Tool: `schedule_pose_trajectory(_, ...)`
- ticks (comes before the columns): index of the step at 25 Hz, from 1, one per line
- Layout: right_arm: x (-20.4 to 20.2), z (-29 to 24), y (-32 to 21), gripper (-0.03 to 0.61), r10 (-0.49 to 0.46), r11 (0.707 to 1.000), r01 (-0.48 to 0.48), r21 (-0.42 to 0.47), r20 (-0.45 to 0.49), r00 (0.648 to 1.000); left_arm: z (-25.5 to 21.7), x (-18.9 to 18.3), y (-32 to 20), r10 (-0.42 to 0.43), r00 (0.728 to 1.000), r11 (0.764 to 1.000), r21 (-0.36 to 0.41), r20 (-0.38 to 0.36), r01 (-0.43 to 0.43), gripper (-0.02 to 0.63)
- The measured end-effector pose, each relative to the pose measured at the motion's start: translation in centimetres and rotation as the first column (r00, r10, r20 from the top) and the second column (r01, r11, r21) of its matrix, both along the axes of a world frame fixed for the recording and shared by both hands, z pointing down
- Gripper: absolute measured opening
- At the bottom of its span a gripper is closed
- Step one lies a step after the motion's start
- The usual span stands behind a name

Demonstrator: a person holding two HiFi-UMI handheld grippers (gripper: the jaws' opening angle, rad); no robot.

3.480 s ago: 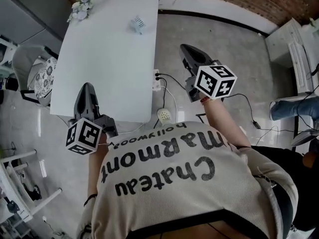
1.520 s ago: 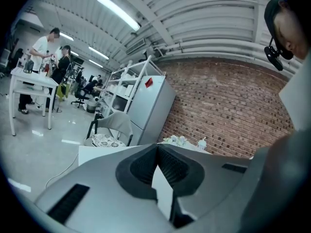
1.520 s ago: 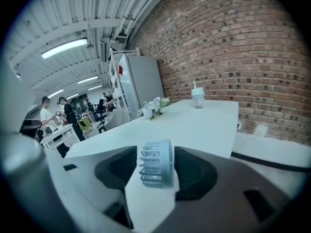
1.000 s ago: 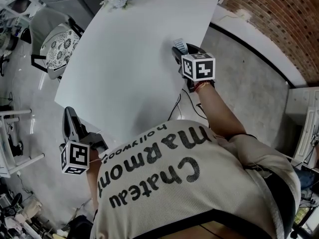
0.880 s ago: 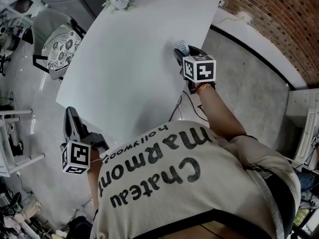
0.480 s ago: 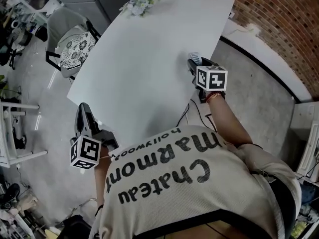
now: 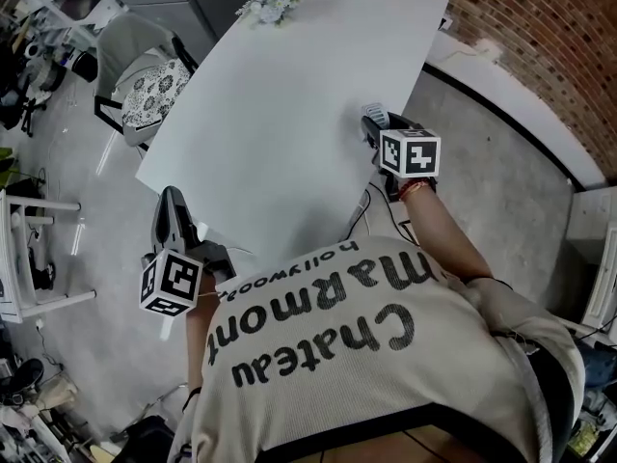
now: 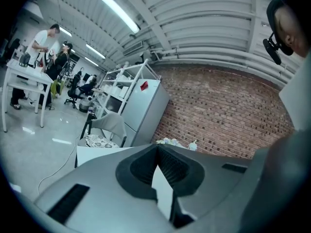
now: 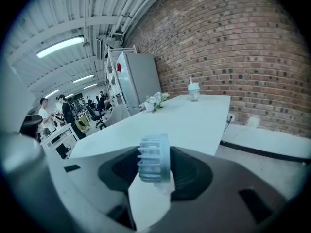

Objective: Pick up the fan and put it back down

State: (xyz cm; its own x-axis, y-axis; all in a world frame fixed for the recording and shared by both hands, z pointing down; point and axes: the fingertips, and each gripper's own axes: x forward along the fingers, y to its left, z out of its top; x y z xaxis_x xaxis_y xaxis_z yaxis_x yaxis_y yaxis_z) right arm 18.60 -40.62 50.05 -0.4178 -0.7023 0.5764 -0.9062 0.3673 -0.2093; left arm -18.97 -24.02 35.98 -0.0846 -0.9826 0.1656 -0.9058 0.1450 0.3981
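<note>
Right gripper (image 9: 154,155) clamps the ribbed fan (image 9: 154,161) between its fingers, plain in its own view, barely visible from the head view; left gripper (image 8: 158,146) has its fingers together.

The fan (image 9: 155,160) is a small, pale blue-grey thing with a round, ribbed housing whose slats run around the rim. It stands upright on edge, its ribbed side to the left. It sits between the jaws of the right gripper (image 9: 154,152), which close against it on either side. It is at the near right edge of the long white table (image 7: 289,95). Whether it rests on the tabletop or hangs just clear, I cannot tell.
</note>
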Motion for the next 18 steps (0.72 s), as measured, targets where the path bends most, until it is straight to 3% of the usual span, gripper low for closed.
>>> schedule_pose_trajectory(18,-3.4,-2.4,10.0,0.186,0.017,1.000,-0.017,0.010,0.035,0.999,-1.4,-2.3,6.4,0.071,0.997,0.997,0.024,-0.008,-0.071,0.002)
